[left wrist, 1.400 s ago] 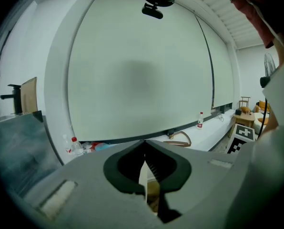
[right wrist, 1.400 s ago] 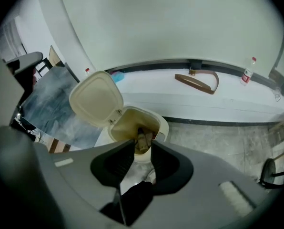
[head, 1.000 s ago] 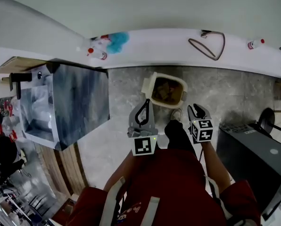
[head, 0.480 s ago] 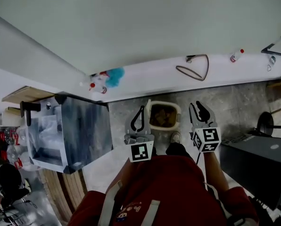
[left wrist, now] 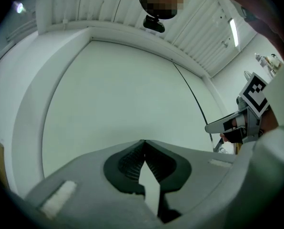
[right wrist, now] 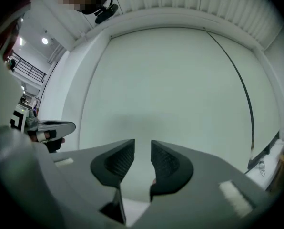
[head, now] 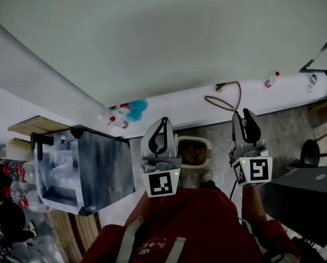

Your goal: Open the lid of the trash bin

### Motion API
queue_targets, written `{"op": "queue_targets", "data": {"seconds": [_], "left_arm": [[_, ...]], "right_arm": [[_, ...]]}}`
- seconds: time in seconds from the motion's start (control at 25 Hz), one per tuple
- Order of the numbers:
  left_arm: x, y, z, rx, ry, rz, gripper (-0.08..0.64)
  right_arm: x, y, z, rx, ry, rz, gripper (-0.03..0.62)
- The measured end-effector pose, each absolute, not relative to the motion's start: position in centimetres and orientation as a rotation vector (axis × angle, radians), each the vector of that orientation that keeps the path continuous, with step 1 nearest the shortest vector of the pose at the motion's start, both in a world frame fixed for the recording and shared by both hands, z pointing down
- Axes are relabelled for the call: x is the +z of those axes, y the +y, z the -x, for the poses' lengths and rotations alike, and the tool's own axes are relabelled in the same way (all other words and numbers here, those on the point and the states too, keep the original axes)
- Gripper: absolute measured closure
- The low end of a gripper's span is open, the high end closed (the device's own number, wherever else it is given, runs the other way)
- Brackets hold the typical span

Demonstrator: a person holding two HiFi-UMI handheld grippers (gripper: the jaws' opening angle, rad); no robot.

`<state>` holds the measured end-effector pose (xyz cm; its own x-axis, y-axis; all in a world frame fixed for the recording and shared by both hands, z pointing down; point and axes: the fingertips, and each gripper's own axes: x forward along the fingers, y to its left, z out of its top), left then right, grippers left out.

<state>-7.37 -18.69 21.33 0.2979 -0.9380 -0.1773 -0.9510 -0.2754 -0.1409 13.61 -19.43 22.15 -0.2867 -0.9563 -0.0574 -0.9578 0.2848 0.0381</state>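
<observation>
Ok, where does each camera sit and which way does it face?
Head view: on the person's head, looking down at floor, wall and trash bin; shows red top, left gripper, right gripper.
Left gripper view: on the left gripper, facing the pale wall; its fingers touch at the tips.
Right gripper view: on the right gripper, facing that wall; fingers slightly apart.
Shared: both gripper views see the wall and the other gripper at an edge.
</observation>
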Motion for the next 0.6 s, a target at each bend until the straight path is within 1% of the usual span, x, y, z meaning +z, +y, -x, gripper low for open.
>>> {"op": "queue_targets", "data": {"seconds": [0.32, 0.44, 0.6], "left_arm": [[16.0, -19.6, 8.8, 0.145, 1.708, 2.223, 0.555], [15.3, -19.3, 9.5, 0.170, 1.701, 2.172, 0.555], [15.3, -19.2, 10.1, 0.176, 1.712, 2.157, 0.555]], "right_arm": [[14.8, -18.8, -12.6, 0.459, 2.404, 1.833, 0.485], [14.1, -18.5, -12.2, 0.522, 2.377, 1.821, 0.485], [14.5, -18.8, -11.8, 0.525, 2.385, 1.817, 0.485]]}}
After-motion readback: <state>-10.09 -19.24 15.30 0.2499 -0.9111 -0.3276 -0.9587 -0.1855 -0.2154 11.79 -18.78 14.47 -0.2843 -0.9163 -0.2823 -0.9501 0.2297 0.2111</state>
